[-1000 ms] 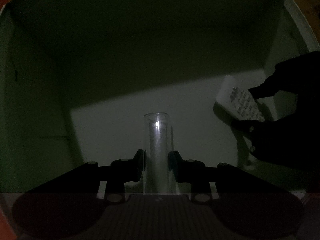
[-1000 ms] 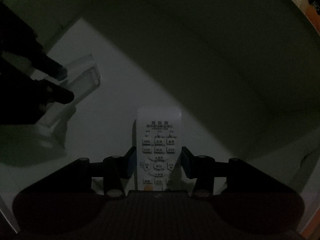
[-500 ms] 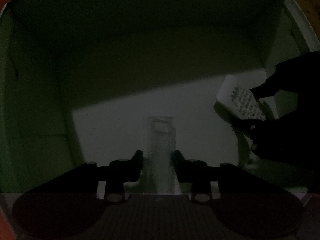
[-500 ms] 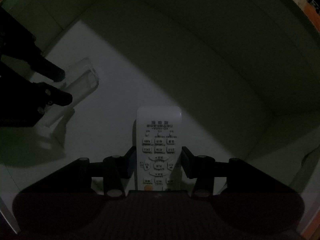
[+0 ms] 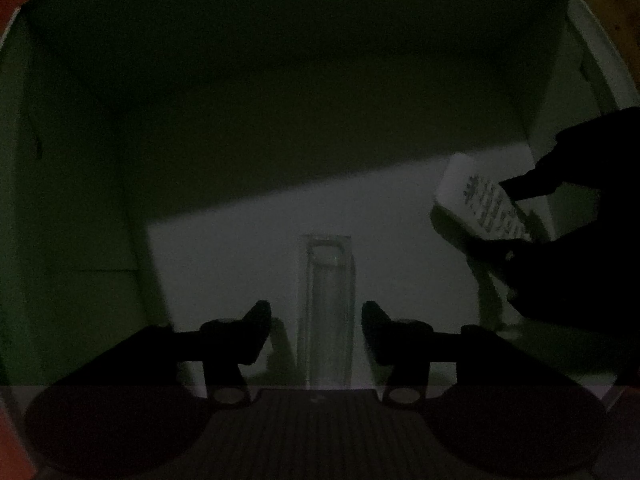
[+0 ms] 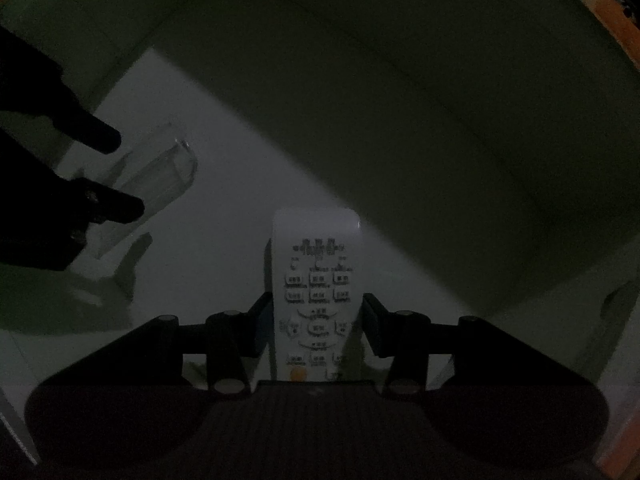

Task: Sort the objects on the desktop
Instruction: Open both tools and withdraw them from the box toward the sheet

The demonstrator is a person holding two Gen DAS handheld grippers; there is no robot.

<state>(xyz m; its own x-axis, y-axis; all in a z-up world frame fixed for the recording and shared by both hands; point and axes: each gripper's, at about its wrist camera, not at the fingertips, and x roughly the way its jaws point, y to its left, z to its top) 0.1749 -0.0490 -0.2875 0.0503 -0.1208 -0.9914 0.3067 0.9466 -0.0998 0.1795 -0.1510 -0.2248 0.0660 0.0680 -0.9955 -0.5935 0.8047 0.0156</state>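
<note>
A clear glass tumbler (image 5: 328, 300) lies on the pale floor of a white box, mouth pointing away. My left gripper (image 5: 317, 312) straddles it with its jaws opening, and a gap shows on each side of the glass. In the right wrist view the same glass (image 6: 160, 176) sits between the left gripper's dark fingers (image 6: 128, 204). My right gripper (image 6: 318, 308) points down into the box, shut on a white remote control (image 6: 318, 272) with its buttons facing the camera. The left wrist view shows that remote (image 5: 484, 200) at the right, in the right gripper (image 5: 508, 220).
Both grippers are inside a deep white box; its shadowed walls (image 5: 280, 120) rise on all sides and only part of the floor (image 6: 224, 152) is lit. An orange edge (image 6: 616, 20) shows beyond the rim. Everything is very dim.
The left jaws have spread off the glass, which has dropped a little and now lies free between them. The right gripper keeps its hold on the remote and has lifted slightly.
</note>
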